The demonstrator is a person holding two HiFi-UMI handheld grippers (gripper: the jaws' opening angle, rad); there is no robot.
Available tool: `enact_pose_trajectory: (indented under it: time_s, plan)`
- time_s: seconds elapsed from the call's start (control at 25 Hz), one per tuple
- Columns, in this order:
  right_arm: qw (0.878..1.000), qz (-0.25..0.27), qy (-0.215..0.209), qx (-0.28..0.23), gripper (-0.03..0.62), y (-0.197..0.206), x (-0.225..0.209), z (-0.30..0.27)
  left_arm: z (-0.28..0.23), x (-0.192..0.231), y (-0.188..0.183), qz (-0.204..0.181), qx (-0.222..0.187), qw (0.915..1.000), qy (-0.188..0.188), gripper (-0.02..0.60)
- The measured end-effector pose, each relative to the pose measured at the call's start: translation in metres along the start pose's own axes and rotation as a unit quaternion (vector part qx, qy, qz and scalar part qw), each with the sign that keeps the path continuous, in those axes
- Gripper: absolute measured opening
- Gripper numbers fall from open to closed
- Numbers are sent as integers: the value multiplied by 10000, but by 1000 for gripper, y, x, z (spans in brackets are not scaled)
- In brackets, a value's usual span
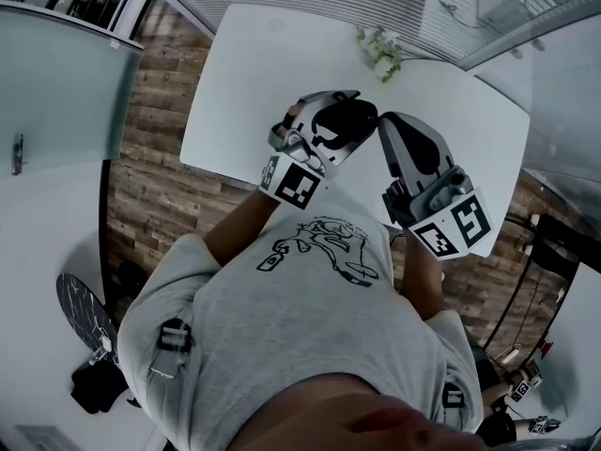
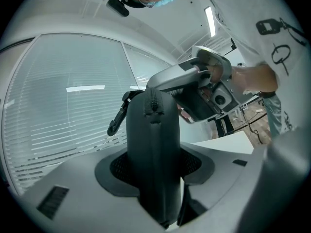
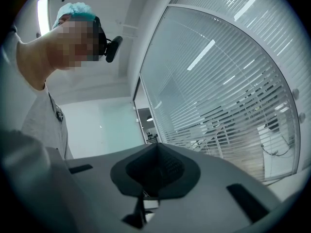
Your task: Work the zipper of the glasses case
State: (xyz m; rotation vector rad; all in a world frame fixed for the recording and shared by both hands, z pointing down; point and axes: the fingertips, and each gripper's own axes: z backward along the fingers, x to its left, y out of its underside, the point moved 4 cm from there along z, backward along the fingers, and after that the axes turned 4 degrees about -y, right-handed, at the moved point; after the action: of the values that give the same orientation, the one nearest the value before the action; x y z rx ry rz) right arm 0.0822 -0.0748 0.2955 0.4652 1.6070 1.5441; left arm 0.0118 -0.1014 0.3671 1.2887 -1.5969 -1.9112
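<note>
Glasses case (image 2: pixel 153 149) in left tool (image 1: pixel 346 120)

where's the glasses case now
Centre of the head view: the glasses case is clamped in the left gripper over the white table, with the right gripper at its far end.

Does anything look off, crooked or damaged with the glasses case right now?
Nothing stands out. The dark oval zip-up glasses case stands upright, clamped squarely in the left tool, with no tear or dent showing; its black clip hangs at one side.
</note>
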Motion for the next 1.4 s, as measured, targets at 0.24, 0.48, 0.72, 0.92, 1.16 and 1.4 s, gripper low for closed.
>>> enact_pose_trajectory:
  time_s: [0.24, 0.48, 0.72, 0.92, 1.16, 1.4]
  plan:
    - [10000, 7, 75, -52, 6, -3, -4, 3, 0, -3, -4, 11, -149, 9999, 32, 229]
    - [9996, -138, -207, -135, 6, -3, 3, 2, 0, -1, -6, -134, -113, 9998, 22, 229]
    - [9993, -166, -286, -156, 9, -5, 4, 3, 0, 0, -9, -310, -55, 9995, -17, 229]
    - [9991, -201, -356, -121, 12, -4, 4, 8, -1, -6, -13, -507, -40, 9987, -4, 229]
    - [9991, -174, -395, -24, 8, -1, 5, 5, 0, -7, -12, -606, -53, 9981, 3, 229]
    - [9996, -92, -254, -55, 6, -5, 4, 8, 0, -8, -15, -508, -123, 9986, -9, 229]
